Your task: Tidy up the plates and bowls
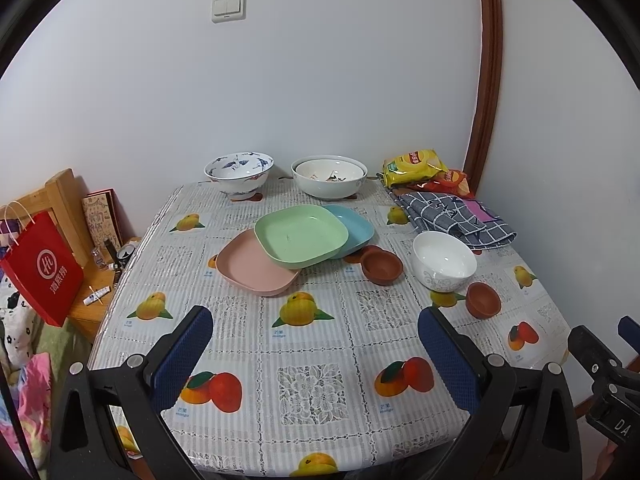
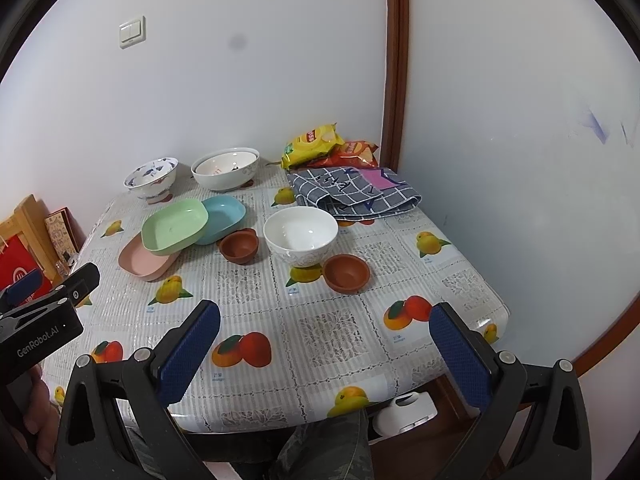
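We hold left gripper (image 1: 316,354) and right gripper (image 2: 324,350) spread wide, empty | plates (image 1: 301,235) overlap mid-table (image 1: 320,344), likely light plastic, pinch rims | white bowl (image 2: 301,234) beside them, probably ceramic, slippery, fragile: grip rim.

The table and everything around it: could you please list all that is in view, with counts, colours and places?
Square plates: three, green on top of pink and blue, table middle.
Large bowls: two, one white, one blue-patterned, far edge by the wall.
White bowl: one, right of the plates.
Brown small bowls: two, one either side of the white bowl.
Snack bags: two, yellow and red, far right corner.
Checked cloth: one, grey, beside the bags.
Red paper bag: one, left of the table.
Light switch: one, white, wall.
Left tool: open, empty.
Right tool: open, empty.
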The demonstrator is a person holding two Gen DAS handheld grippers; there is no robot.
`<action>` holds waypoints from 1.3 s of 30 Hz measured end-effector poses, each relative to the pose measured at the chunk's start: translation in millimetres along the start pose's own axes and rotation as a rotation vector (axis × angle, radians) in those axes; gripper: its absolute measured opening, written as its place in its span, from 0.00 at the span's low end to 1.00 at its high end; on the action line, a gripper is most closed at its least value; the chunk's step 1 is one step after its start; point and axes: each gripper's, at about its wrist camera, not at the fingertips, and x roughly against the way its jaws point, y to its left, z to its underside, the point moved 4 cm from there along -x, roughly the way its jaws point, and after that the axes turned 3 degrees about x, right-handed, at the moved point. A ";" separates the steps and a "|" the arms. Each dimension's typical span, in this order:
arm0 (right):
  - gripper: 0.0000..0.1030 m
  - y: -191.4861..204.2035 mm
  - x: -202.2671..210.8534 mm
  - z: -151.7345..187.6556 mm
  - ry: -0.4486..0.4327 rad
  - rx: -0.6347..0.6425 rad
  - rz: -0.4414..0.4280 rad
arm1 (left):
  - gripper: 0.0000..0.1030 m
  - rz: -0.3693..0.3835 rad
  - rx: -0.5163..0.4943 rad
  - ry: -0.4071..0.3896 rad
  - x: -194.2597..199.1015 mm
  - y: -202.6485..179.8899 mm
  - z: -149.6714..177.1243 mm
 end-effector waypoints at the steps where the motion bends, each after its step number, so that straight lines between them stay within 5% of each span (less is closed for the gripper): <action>1: 1.00 0.1 0.1 0.2 0.001 0.000 0.001 | 1.00 0.000 0.000 -0.001 0.0 0.3 0.1; 39: 1.00 8.2 12.3 -2.9 -0.029 -0.003 -0.027 | 1.00 -0.002 0.002 -0.009 7.5 6.4 -3.6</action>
